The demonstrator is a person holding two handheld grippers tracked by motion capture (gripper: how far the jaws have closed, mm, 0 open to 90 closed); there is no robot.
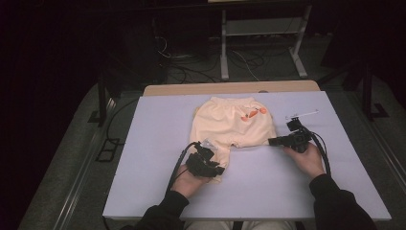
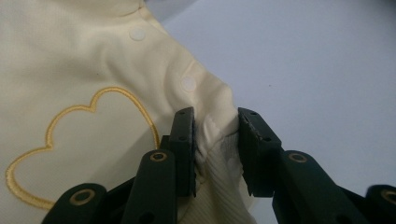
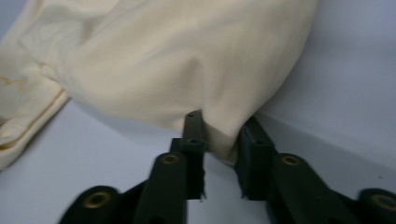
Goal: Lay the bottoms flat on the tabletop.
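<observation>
— Where do the small pale-yellow cotton baby shorts [image 1: 233, 125] stand right now?

— They lie spread flat near the middle of the light grey tabletop [image 1: 153, 158], waistband toward the far edge, an orange carrot motif [image 1: 253, 114] near the waist. Nothing looks folded yet, so I'd judge the work is at its start: both leg ends are gripped, and the fold or lift itself is still to come.

— The grips, then?

— The left gripper [image 2: 215, 140] has its jaws pinched onto the ribbed cuff [image 2: 212, 179] of the leg nearest the person; the fabric bunches between the pads, close to a row of round snap fasteners [image 2: 188, 83] and an embroidered golden cloud outline [image 2: 88, 140]. The right gripper [image 3: 223, 140] has clamped the edge of the other leg, with cloth puckering up between its jaws.

— Is anything off the table?

— In the right gripper view the cloth looks raised a little at the pinch; the rest rests on the tabletop.
</observation>
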